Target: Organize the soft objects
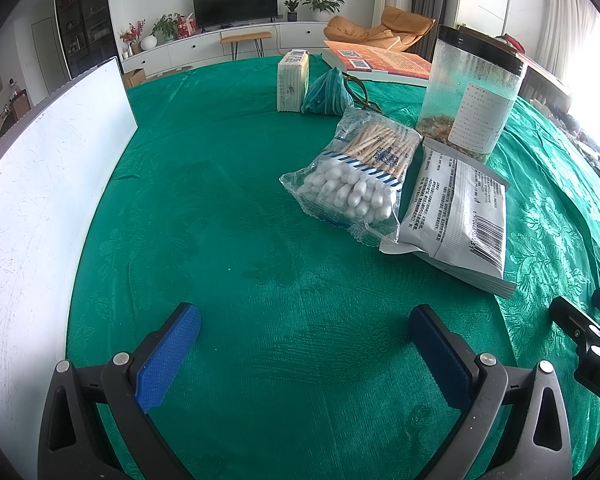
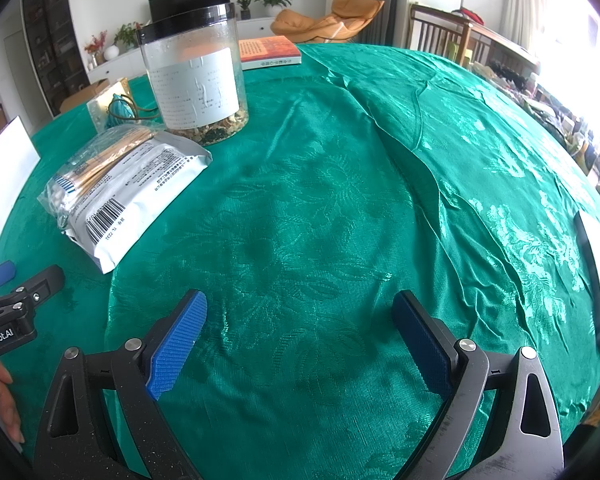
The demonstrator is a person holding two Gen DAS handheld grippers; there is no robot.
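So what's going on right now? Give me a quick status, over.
Left gripper and right gripper jaws open, empty, over green tablecloth. Clear bag of cotton swabs and grey foil pouch untouched. Nothing in the way.

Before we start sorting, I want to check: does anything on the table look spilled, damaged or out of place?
No spill or damage shows. The clear bag of cotton swabs leans on the grey foil pouch, and the green tablecloth is creased.

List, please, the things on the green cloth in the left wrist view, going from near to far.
Grey foil packet → bag of cotton swabs → clear jar with black lid → teal pouch → tissue pack → orange book.
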